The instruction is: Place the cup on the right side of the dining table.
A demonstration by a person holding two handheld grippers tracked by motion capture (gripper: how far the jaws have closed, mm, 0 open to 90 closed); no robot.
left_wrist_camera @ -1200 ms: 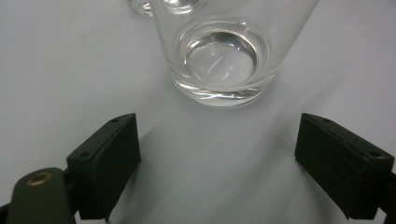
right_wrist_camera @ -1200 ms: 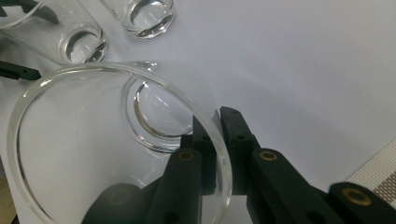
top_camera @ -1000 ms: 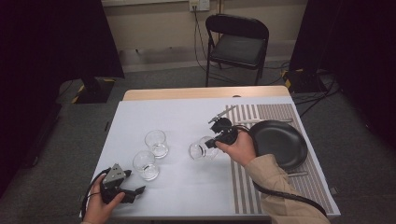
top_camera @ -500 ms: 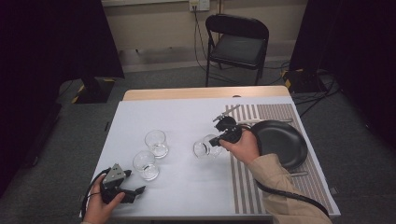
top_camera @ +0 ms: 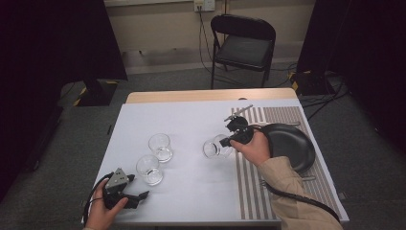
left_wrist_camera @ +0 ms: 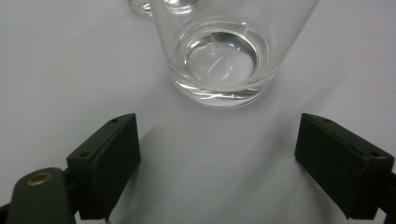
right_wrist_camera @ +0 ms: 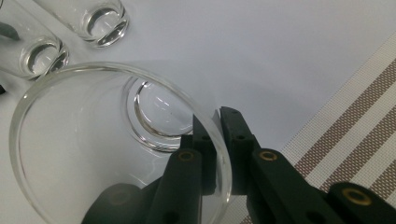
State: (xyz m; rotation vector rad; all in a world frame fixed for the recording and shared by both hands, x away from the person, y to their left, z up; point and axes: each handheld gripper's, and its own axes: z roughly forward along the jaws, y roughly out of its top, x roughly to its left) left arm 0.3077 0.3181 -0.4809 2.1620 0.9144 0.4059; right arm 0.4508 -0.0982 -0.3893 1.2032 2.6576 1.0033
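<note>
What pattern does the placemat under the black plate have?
Brown and white stripes on the placemat, clearest in the right gripper view.

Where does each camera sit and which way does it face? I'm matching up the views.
High view: above the person's side, looking forward and down on the table; both forearms, left gripper, right gripper.
Left gripper view: on that gripper, looking between its open jaws at the near glass.
Right gripper view: on that gripper, whose jaws pinch the tilted glass by its rim.
Shared: the striped placemat in high and right gripper views.
</note>
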